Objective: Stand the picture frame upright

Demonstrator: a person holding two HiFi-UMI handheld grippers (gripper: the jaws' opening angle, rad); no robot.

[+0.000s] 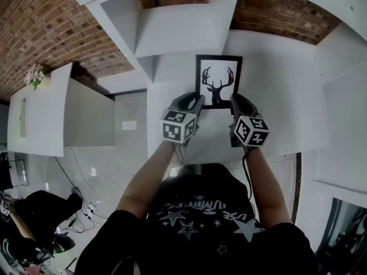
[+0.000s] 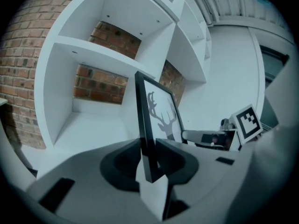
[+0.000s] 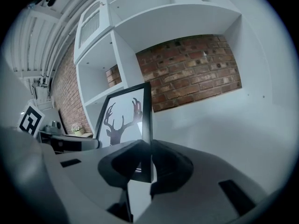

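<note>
Head view shows the picture frame (image 1: 218, 79) between the two grippers, in portrait position, with its long axis running from 6 to 12 o'clock. The left gripper (image 1: 193, 103) is clamped on the lower part of the frame's edge at 9 o'clock. The right gripper (image 1: 237, 103) is clamped on the lower part of the edge at 3 o'clock. Each gripper view shows its jaws narrow, pressing on the thin black edge. Both hands are equally near, and the frame lies at 12 o'clock from them, over the white shelf (image 1: 281, 90). I cannot tell if its bottom edge touches the shelf. I judge the coming move is to lower it straight and keep it vertical.
</note>
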